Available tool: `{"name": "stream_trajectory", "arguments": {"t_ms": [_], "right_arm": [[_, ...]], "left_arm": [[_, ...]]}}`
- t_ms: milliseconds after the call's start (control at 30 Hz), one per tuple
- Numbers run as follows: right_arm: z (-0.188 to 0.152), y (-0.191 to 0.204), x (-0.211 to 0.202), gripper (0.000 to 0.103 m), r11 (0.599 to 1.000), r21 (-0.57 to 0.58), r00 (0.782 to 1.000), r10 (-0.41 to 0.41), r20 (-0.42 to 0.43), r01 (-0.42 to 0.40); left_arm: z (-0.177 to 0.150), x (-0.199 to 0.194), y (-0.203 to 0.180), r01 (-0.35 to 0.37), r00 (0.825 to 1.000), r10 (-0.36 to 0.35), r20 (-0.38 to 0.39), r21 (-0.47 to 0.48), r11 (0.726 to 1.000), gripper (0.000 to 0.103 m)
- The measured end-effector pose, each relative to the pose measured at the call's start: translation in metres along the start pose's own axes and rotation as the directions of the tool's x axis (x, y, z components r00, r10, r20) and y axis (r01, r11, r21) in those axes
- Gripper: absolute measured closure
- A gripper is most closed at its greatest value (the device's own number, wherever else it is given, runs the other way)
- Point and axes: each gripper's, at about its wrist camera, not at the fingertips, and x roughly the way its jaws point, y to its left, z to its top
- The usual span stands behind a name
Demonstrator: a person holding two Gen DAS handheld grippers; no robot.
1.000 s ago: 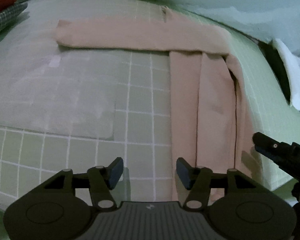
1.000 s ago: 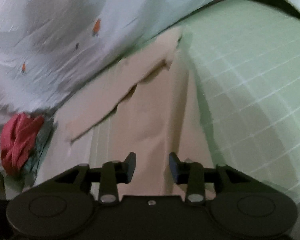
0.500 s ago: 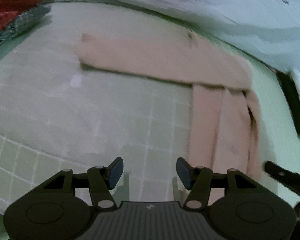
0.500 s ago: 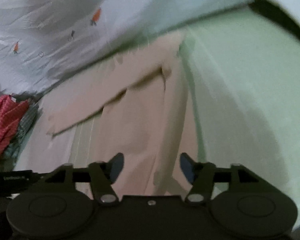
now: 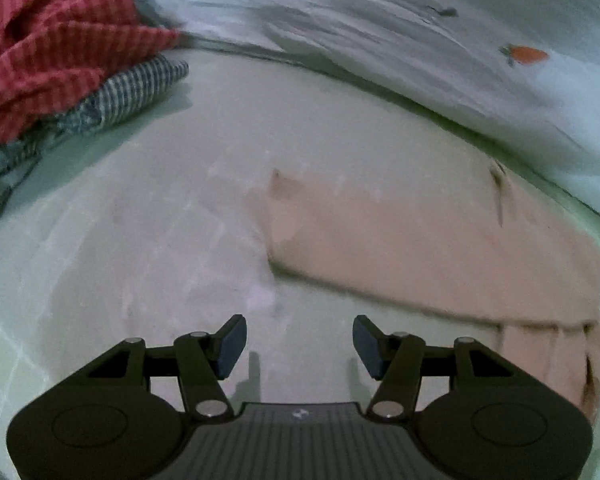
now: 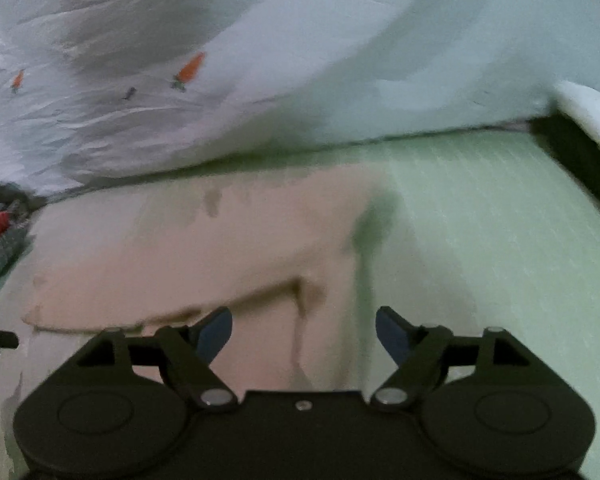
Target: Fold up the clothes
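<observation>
Judging the peach garment (image 5: 440,248) lying flat on the green mat (image 6: 480,240) as light, soft and limp, we keep both grippers' fingers (image 5: 232,340) released, empty, and favour pinching its doubled edge near a corner.

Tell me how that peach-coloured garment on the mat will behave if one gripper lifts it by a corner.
The peach garment lies flat in thin folded layers, so it will probably droop and let its folds fall open. It looks light, judging by how flat it lies on the green mat. It should not slide much; fabric on a mat tends to drag.
</observation>
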Motion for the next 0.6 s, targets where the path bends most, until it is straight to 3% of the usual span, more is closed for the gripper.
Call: {"name": "stream_trajectory", "arguments": {"t_ms": [100, 200, 400, 433, 500, 567, 600], "right_arm": [[0.019, 0.011, 0.032, 0.042, 1.000, -0.014, 1.000, 0.023, -0.001, -0.023], [0.037, 0.022, 0.065, 0.043, 1.000, -0.028, 1.000, 0.002, -0.004, -0.002], [0.053, 0.002, 0.123, 0.043, 0.996, 0.087, 0.998, -0.015, -0.060, 0.021], [0.053, 0.002, 0.127, 0.046, 0.996, 0.084, 0.998, -0.022, -0.063, 0.027], [0.051, 0.002, 0.132, 0.065, 0.996, 0.086, 0.997, -0.029, -0.074, 0.035], [0.049, 0.003, 0.134, 0.073, 0.995, 0.094, 0.997, -0.037, -0.074, 0.044], [0.048, 0.004, 0.135, 0.078, 0.996, 0.086, 0.997, -0.033, -0.072, 0.039]], "left_arm": [[0.019, 0.016, 0.003, 0.019, 1.000, -0.019, 0.014, 0.001, 1.000, 0.045], [0.036, 0.035, 0.001, 0.027, 1.000, -0.027, 0.004, -0.001, 1.000, 0.048], [0.051, 0.066, 0.000, 0.039, 0.999, -0.039, -0.014, -0.027, 0.999, 0.047], [0.051, 0.069, -0.002, 0.031, 0.999, -0.032, -0.015, -0.016, 0.999, 0.047], [0.049, 0.070, -0.005, 0.015, 1.000, -0.015, 0.003, 0.005, 1.000, 0.047], [0.048, 0.071, -0.007, 0.000, 1.000, 0.000, 0.016, 0.008, 1.000, 0.049], [0.046, 0.070, -0.007, -0.008, 1.000, 0.008, 0.027, 0.001, 1.000, 0.060]]}}
